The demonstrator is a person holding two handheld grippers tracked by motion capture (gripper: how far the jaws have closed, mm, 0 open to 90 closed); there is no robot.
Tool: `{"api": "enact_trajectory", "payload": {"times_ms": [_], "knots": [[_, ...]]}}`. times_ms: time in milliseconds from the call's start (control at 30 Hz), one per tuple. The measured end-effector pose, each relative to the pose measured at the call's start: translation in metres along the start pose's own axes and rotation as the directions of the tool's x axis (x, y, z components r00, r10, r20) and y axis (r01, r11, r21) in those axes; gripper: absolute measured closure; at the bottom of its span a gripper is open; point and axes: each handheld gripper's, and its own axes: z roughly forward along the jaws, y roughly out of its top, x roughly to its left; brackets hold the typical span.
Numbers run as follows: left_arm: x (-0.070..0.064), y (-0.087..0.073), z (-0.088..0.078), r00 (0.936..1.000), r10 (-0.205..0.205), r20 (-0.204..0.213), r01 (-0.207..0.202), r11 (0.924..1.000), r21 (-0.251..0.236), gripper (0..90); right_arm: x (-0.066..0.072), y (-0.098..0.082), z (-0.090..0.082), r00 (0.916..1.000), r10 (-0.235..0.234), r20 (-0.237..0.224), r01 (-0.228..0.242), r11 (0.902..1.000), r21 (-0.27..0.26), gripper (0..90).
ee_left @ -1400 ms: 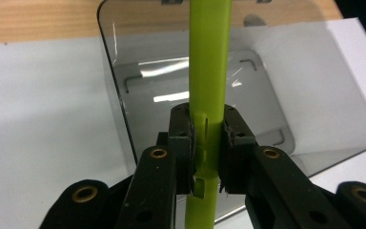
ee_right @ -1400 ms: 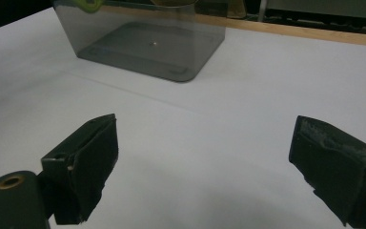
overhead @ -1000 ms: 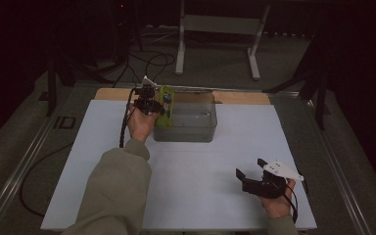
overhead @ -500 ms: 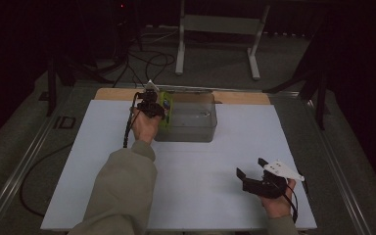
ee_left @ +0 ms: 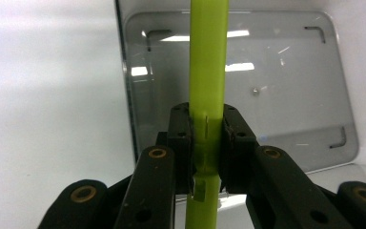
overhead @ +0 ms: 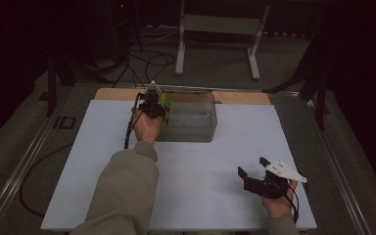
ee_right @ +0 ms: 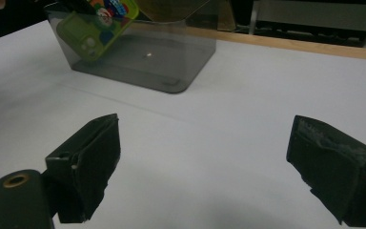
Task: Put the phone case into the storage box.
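High view: the left gripper (overhead: 152,104) sits at upper centre, at the left end of a clear bin (overhead: 191,117) on the white table (overhead: 78,171), pinching a green case (overhead: 166,108) over the bin's edge. The right gripper (overhead: 252,177) hovers at lower right, jaws spread.

Left gripper view: the jaws clamp the case (ee_left: 208,71) edge-on, centre frame, above the bin (ee_left: 286,86).

Right gripper view: the spread jaws frame bare table (ee_right: 209,157); the case (ee_right: 95,36) tilts inside the bin (ee_right: 171,62), upper left.
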Motion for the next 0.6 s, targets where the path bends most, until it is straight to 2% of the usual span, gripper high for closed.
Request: {"api": "enact_trajectory", "payload": {"times_ms": [200,333,500,600], "knots": [[0.0012,0.0003,0.0039,0.9998,-0.02,0.004,0.02,0.9997,0.011,77.5,-0.0005,0.0001,-0.0006,1.0,0.0,0.0,0.0,1.0,-0.003,11.2],[0.0001,0.0008,0.0042,0.9994,-0.032,-0.013,0.032,0.9995,0.001,76.8,-0.0003,0.0003,-0.0008,1.0,0.001,0.001,-0.001,1.0,-0.004,11.2],[-0.0042,0.0002,0.0055,0.9983,-0.02,-0.055,0.02,0.9998,-0.002,76.0,-0.0003,0.0009,-0.0014,1.0,-0.001,0.001,0.001,0.9999,-0.011,11.3],[-0.0056,-0.0003,0.0056,0.998,-0.005,-0.063,0.005,1.0,-0.001,75.2,-0.001,0.001,-0.0021,1.0,-0.001,0.001,0.001,0.9999,-0.016,11.3]]}}
